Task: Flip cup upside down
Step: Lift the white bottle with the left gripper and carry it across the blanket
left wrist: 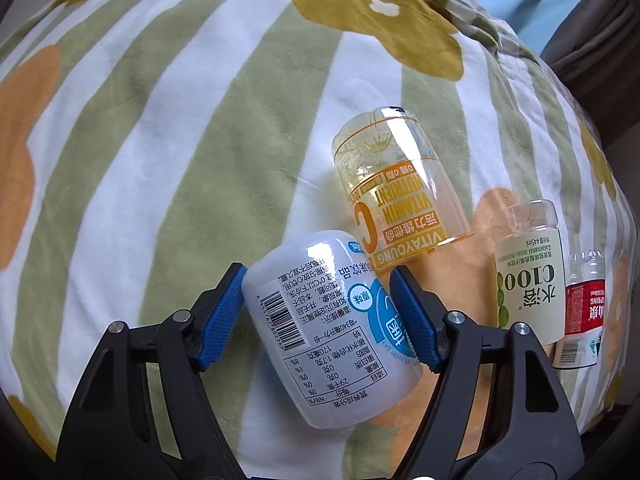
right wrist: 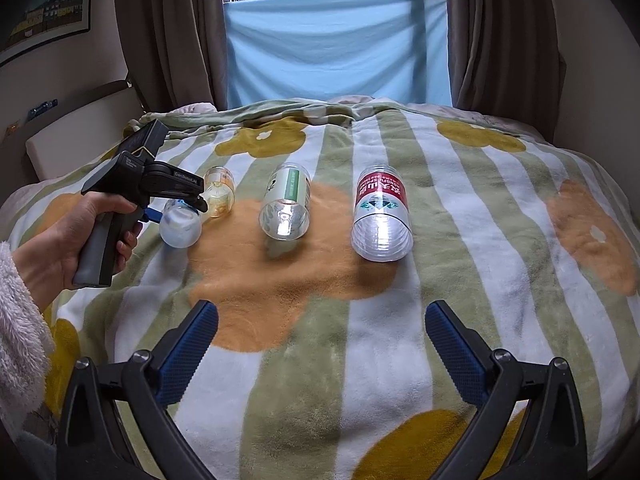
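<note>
A white plastic cup point(left wrist: 328, 320) with a blue label and barcode is tilted between the blue pads of my left gripper point(left wrist: 318, 278), which is shut on it. The right wrist view shows that cup point(right wrist: 180, 226) low over the striped blanket point(right wrist: 320, 360), with a hand holding the left gripper point(right wrist: 188, 202). Whether the cup touches the blanket I cannot tell. Just beyond it lies a clear orange-printed cup point(left wrist: 400, 192), almost touching. My right gripper point(right wrist: 322, 316) hovers open over the blanket, holding nothing.
On the blanket to the right, a green-labelled clear cup point(right wrist: 286, 208) and a red-labelled clear cup point(right wrist: 382, 216) lie with their open ends towards the right gripper. Curtains point(right wrist: 500, 40) and a blue sheet point(right wrist: 336, 48) stand behind the bed.
</note>
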A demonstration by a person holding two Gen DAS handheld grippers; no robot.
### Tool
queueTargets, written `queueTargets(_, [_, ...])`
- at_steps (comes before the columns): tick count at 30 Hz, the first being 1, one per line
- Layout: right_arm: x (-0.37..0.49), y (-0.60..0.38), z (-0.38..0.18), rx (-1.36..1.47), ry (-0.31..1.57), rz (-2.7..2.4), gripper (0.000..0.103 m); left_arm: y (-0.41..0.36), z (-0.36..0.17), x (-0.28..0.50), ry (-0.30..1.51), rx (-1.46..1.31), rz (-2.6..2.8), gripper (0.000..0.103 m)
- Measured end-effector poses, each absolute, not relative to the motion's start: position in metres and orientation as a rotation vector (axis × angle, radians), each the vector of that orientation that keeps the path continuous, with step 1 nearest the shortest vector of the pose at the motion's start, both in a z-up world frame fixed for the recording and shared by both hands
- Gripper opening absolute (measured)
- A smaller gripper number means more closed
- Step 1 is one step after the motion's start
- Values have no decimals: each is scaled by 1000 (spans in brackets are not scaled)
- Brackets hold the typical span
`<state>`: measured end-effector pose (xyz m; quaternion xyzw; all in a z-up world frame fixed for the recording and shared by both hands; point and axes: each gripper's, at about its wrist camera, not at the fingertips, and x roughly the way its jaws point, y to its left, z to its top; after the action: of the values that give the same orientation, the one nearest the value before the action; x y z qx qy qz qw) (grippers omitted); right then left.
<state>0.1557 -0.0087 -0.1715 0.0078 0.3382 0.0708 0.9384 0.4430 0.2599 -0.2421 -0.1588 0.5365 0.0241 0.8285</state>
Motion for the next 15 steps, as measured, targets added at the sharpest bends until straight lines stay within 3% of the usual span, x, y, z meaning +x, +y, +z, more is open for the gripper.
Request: queueTargets(15, [146, -14, -158, 47, 692, 147, 103, 228, -176, 381, 1006, -227, -104, 69])
